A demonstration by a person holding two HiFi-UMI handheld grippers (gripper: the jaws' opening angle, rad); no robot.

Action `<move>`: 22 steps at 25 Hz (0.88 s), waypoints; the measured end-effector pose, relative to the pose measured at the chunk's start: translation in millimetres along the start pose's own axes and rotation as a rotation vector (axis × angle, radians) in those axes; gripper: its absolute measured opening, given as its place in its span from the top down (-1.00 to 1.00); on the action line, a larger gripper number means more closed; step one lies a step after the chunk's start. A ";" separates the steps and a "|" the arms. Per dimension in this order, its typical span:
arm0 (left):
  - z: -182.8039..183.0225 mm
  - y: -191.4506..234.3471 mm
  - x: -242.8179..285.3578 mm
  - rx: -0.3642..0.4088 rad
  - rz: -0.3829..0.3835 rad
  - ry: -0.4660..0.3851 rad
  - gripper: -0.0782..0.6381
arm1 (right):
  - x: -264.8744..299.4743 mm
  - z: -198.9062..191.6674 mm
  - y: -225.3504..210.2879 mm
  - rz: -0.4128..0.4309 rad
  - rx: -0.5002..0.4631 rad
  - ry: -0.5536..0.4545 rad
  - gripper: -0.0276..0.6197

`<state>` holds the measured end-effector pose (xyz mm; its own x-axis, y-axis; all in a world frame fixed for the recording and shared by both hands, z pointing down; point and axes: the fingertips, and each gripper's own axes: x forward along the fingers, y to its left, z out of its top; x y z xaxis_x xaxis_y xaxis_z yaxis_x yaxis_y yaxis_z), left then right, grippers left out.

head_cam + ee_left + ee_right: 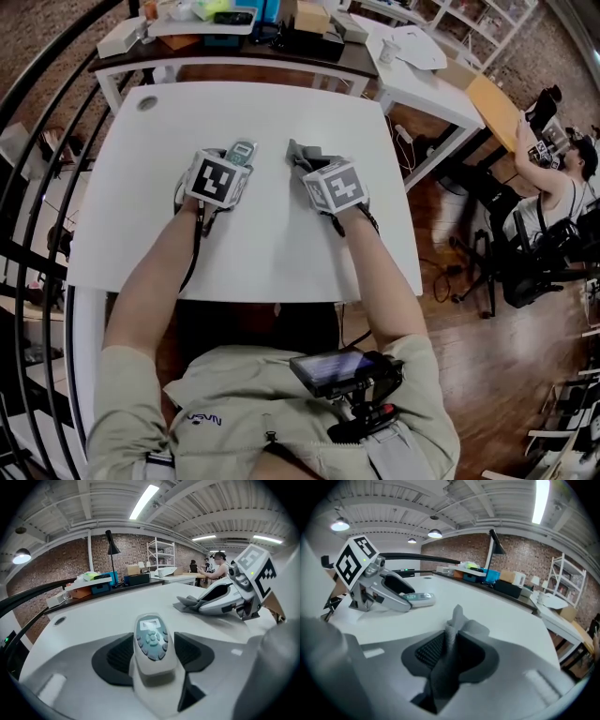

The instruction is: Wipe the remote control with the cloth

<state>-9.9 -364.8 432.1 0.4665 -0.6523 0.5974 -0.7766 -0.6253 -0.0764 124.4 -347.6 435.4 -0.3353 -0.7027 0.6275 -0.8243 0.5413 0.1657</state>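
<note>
Lift or rub now and the cloth (451,653) could slip free and stay on the desk (281,103), because your right gripper (307,164) is not pinching it. Its jaws stand partly apart: the grey fold rises between the pads with a gap on one side. Your left gripper (234,159) has its jaws spread wide and clamped on the sides of the remote control (151,639), near the desk's middle, towards its left edge, apart from the cloth.

most of the remote control (243,150) and cloth (302,156) is hidden beneath the marker cubes (217,179).
</note>
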 end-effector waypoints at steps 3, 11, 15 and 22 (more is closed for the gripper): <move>-1.4 0.6 -6.4 -0.009 -0.002 -0.021 -0.11 | -2.3 2.0 1.6 0.007 0.011 -0.028 0.50; 22.4 -3.3 -49.0 -0.043 -0.007 -0.243 -0.09 | -49.2 34.7 -0.5 -0.051 0.056 -0.225 0.48; 37.9 -15.2 -95.0 -0.069 0.027 -0.382 0.15 | -99.8 60.2 7.1 -0.114 0.035 -0.360 0.78; 47.5 -43.6 -167.9 -0.014 0.127 -0.526 0.47 | -184.4 73.8 29.7 -0.199 0.029 -0.546 0.90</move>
<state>-34.2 -248.3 297.2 0.5145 -0.8512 0.1035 -0.8447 -0.5239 -0.1097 128.1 -236.1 268.5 -0.3533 -0.9300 0.1015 -0.9050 0.3672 0.2148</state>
